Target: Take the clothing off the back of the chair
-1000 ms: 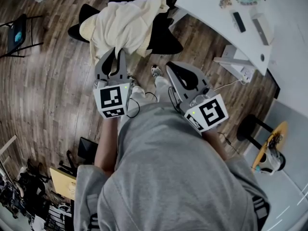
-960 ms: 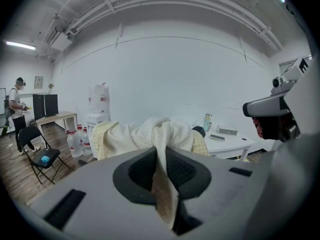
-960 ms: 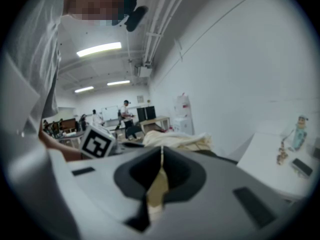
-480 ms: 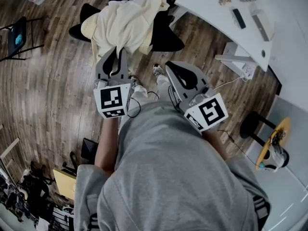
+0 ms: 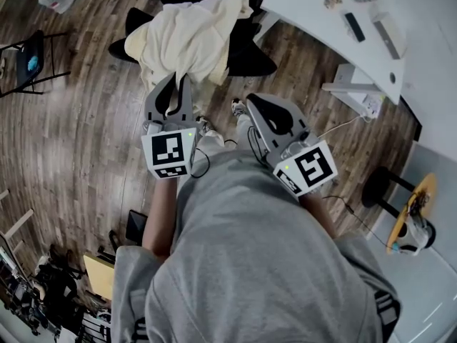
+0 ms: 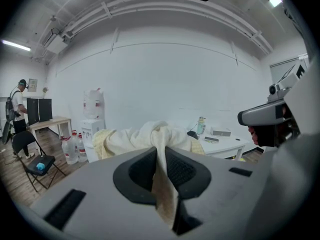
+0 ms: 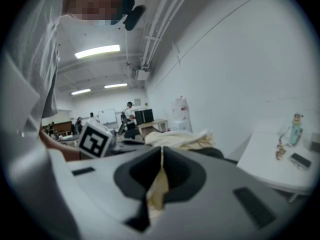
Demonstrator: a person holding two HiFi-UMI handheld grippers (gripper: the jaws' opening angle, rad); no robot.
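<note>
Cream garment (image 5: 187,38): heaped and draped over the black chair (image 5: 246,57) at the upper centre of the head view. One fold is drawn down from the lower left of the heap into the left gripper (image 5: 177,79).
Black chair: stands on the wood floor (image 5: 86,127), just left of the white desk (image 5: 314,20). The cloth covers most of it, and a dark part shows at the right side.
Left gripper: jaws closed on a fold of the cream garment. Its own view shows the cloth pinched between the pads and running up from them to the heap.
Right gripper (image 5: 251,98): jaws drawn together, tips meeting. In the head view it is apart from the garment, just below the chair's dark edge. Its own view shows a thin pale strip in the slit between the jaws; what that strip is cannot be determined.
Relative position: left gripper and right gripper sit side by side at mid-frame, the left one at the cloth.
Surroundings: folding chair (image 5: 32,59) at upper left and round stool (image 5: 382,188) at right. Items on the desk are too small to identify.
</note>
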